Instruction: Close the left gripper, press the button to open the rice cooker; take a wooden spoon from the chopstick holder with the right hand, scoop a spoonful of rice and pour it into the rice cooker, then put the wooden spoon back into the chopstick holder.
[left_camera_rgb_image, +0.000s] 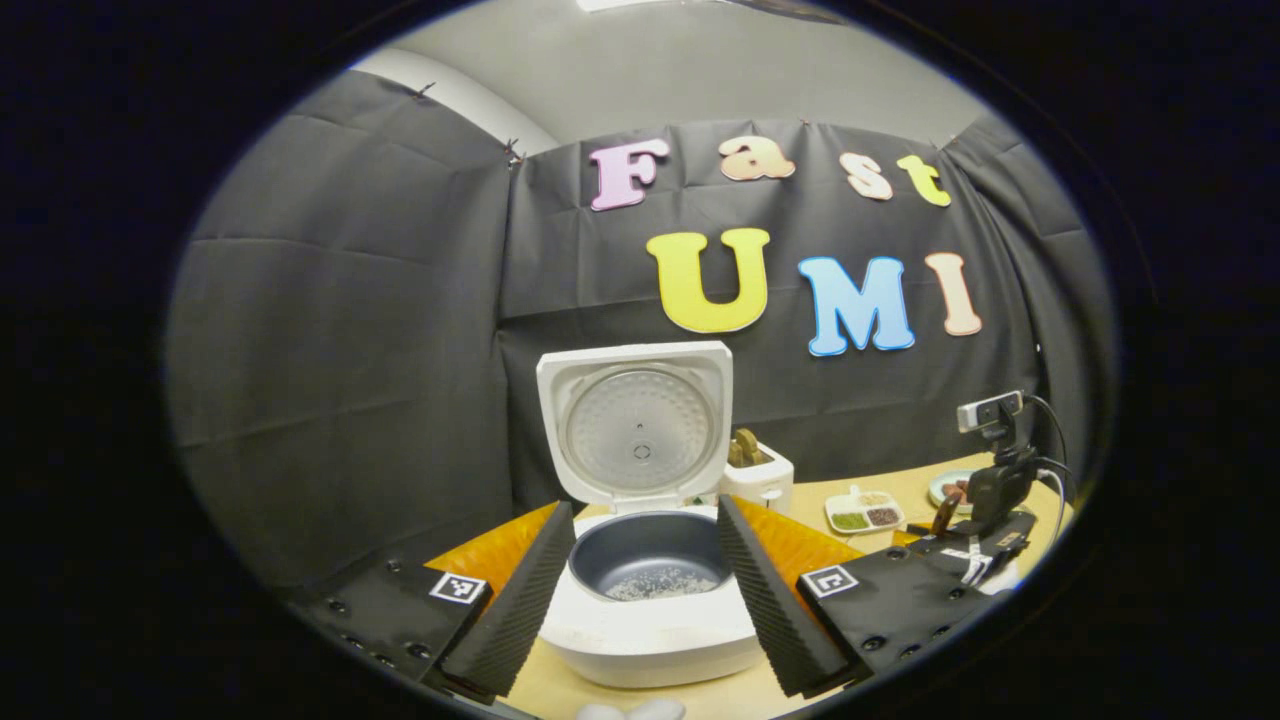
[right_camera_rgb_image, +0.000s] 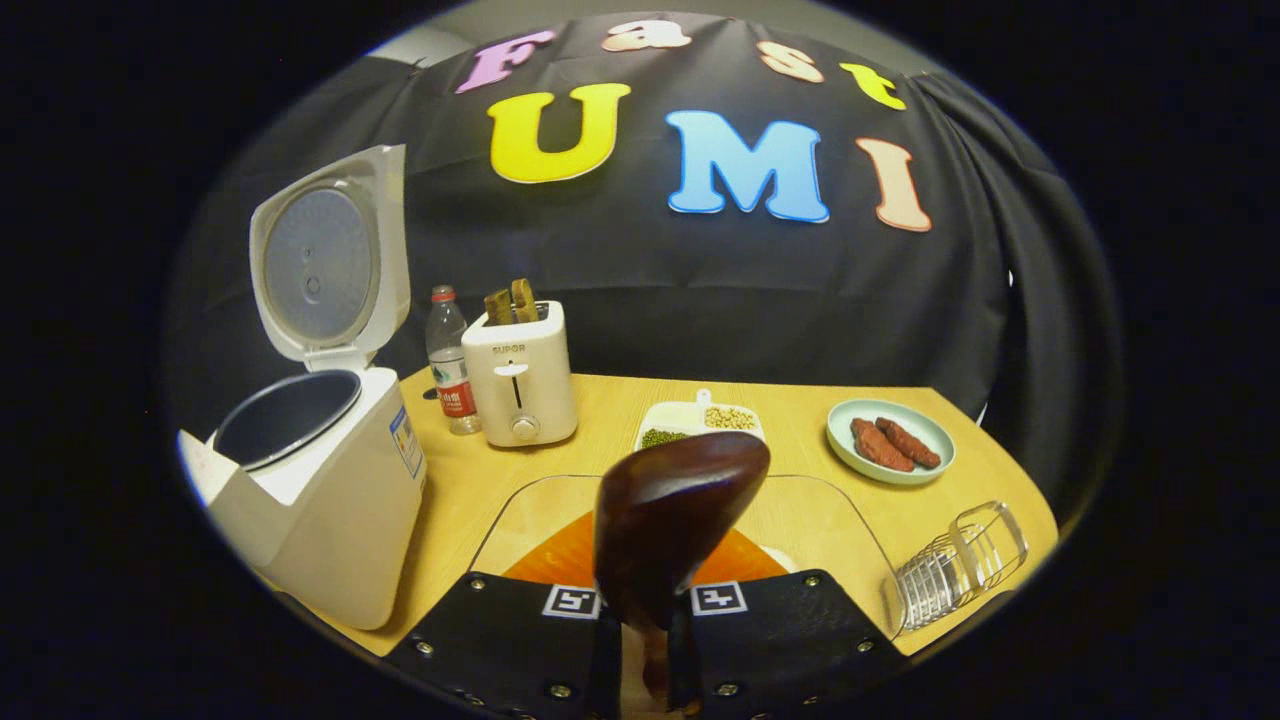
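Observation:
The white rice cooker stands open, its lid upright. A thin layer of rice grains lies in the dark inner pot. My left gripper is open, one ribbed finger on each side of the pot's front. In the right gripper view the cooker is at the left, apart from my right gripper, which is shut on the handle of the dark wooden spoon. The spoon's bowl points up and away; I cannot tell whether it holds rice. A clear ribbed holder sits at the right.
A white toaster and a water bottle stand behind the cooker. A divided dish of beans and a plate of sausages lie on the wooden table. A clear container's rim lies under the spoon.

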